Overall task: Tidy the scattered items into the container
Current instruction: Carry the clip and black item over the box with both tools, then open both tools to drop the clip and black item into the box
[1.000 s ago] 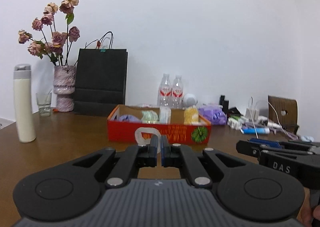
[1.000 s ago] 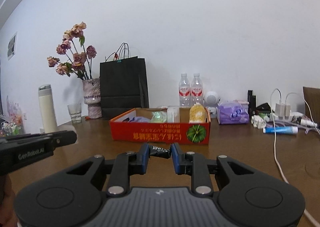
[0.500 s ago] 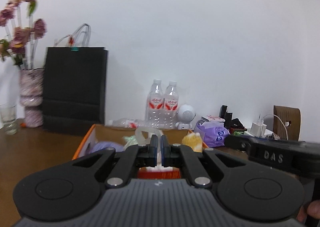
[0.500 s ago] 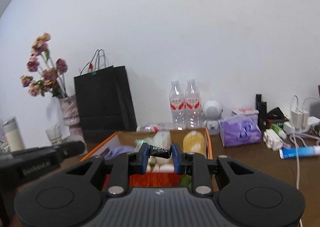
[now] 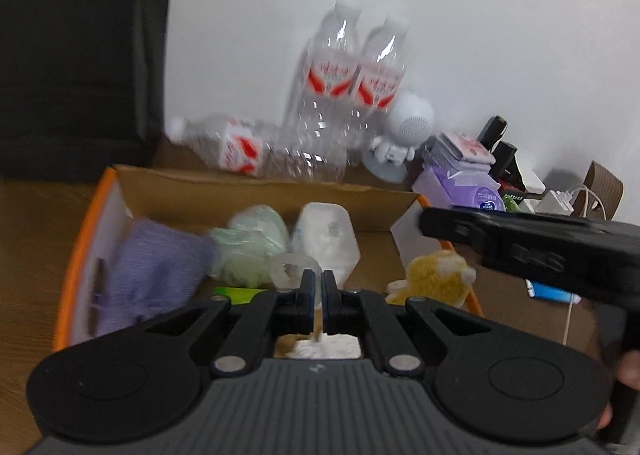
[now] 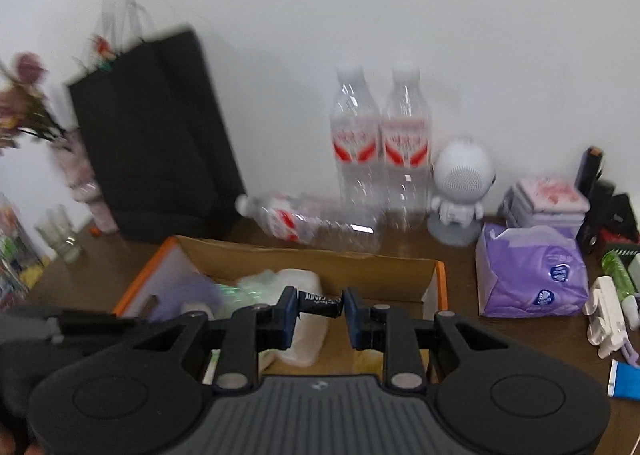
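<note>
The orange-rimmed cardboard box (image 5: 256, 183) lies below both grippers and holds a purple cloth (image 5: 148, 275), a pale green bag (image 5: 248, 243), a white pack (image 5: 326, 239) and a yellow plush (image 5: 436, 279). My left gripper (image 5: 318, 283) is shut on a clear tape ring (image 5: 292, 269) above the box's middle. My right gripper (image 6: 320, 305) is shut on a black candy wrapper (image 6: 320, 302) over the box (image 6: 304, 251). The right gripper also shows in the left wrist view (image 5: 532, 239).
Two upright water bottles (image 6: 380, 151) and one lying bottle (image 6: 312, 221) stand behind the box. A black paper bag (image 6: 156, 151), a flower vase (image 6: 80, 183) and a glass (image 6: 60, 235) are at left. A white robot speaker (image 6: 460, 183), purple tissue pack (image 6: 532, 271) and small items are at right.
Both grippers moved forward and tilted down, from in front of the box to above its inside, each still holding its item.
</note>
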A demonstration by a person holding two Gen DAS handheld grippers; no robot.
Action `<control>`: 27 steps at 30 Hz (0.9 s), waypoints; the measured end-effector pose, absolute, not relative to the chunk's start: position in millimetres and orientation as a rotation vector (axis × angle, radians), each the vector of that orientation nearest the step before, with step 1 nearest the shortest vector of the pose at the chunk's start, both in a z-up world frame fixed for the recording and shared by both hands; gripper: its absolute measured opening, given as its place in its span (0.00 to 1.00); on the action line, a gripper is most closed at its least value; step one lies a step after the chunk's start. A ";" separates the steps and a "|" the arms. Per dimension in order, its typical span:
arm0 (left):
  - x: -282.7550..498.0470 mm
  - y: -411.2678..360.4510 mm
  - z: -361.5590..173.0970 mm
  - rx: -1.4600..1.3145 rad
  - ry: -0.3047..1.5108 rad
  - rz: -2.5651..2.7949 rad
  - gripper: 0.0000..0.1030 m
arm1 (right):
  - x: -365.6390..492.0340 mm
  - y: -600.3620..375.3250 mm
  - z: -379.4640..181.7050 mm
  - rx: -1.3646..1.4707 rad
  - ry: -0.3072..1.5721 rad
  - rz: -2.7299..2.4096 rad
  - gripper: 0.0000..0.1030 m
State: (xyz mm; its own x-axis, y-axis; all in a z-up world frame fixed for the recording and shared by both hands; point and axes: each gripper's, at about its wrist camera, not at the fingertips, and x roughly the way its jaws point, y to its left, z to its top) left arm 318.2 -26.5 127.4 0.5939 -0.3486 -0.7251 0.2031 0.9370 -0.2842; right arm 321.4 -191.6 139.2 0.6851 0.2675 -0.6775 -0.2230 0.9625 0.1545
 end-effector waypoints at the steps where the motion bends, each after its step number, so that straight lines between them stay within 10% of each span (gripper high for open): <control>1: 325.7 -34.2 126.9 -0.185 0.901 -0.363 0.04 | 337.7 -191.1 136.3 0.053 0.814 0.263 0.23; 21: 429.2 -85.7 87.7 -0.203 1.038 -0.290 0.10 | 433.3 -235.6 75.1 0.168 1.132 0.193 0.26; 27: 426.7 -65.9 110.5 -0.217 1.023 -0.292 0.58 | 438.9 -237.9 73.8 0.202 1.155 0.170 0.40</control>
